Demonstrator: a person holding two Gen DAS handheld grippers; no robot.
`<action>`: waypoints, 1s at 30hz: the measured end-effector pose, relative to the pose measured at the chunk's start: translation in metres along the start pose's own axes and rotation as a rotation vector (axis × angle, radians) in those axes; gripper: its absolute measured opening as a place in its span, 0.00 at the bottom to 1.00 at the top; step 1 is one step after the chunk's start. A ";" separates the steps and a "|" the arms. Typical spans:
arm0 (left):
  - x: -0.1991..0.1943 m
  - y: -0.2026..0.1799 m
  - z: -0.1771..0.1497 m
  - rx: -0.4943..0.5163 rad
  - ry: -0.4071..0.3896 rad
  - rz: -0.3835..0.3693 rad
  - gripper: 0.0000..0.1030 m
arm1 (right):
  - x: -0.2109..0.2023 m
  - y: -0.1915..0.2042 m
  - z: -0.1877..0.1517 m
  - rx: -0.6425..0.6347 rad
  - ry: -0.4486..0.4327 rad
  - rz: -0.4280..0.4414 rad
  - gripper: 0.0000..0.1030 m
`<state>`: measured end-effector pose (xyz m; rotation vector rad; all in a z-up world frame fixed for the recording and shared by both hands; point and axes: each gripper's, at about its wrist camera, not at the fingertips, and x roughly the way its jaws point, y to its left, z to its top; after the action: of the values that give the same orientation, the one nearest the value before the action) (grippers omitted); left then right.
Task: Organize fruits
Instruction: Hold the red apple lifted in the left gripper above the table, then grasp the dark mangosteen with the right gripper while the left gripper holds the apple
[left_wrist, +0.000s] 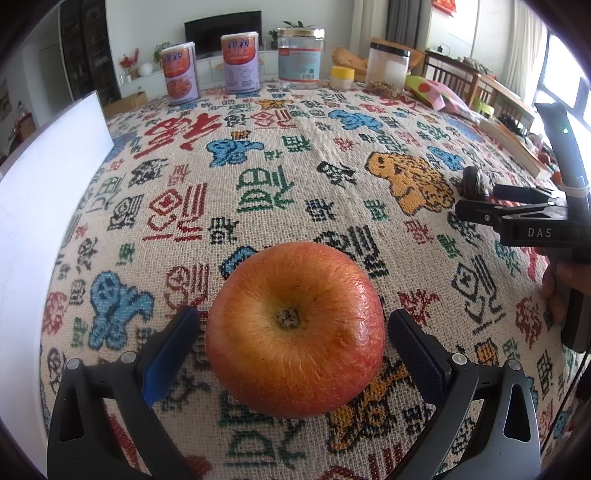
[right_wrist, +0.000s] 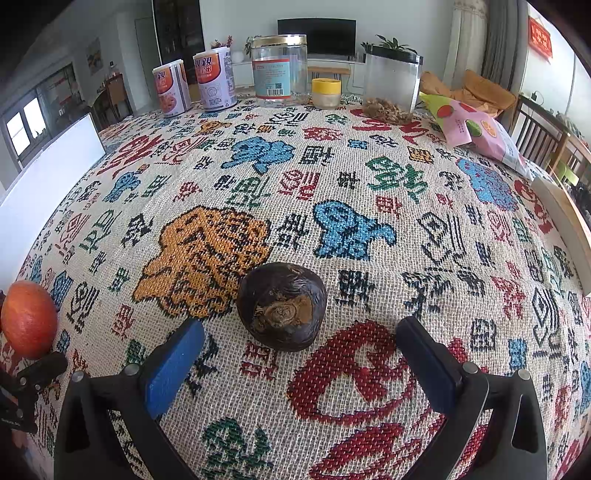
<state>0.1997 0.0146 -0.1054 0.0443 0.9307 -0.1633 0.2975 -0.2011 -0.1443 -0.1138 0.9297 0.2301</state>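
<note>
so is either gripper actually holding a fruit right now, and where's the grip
Nothing is held. The left gripper is open around the apple with gaps at both sides; the right gripper is open behind the dark fruit.

Left gripper (left_wrist: 294, 334): black arms, blue pads, silver screws; right gripper (right_wrist: 300, 341) same, "DAS" lettering, bare-skinned fingers (left_wrist: 554, 295).

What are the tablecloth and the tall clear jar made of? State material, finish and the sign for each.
Tablecloth: coarse woven fabric, matte; thread grid shows, pattern looks woven in. Clear jar: transparent, glossy, likely plastic though glass is possible; gold-coloured lid, printed label.
</note>
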 end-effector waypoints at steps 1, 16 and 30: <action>-0.002 0.003 0.000 -0.012 -0.007 -0.016 0.99 | 0.000 0.000 0.000 0.000 0.000 0.000 1.00; -0.013 0.004 -0.001 -0.042 -0.019 -0.029 0.68 | -0.009 -0.014 0.000 0.031 -0.004 0.156 1.00; -0.062 0.032 -0.015 -0.225 -0.006 -0.082 0.67 | 0.000 -0.004 0.039 0.073 0.241 0.136 0.65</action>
<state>0.1568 0.0554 -0.0656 -0.2025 0.9402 -0.1336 0.3287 -0.1974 -0.1212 -0.0107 1.1857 0.3128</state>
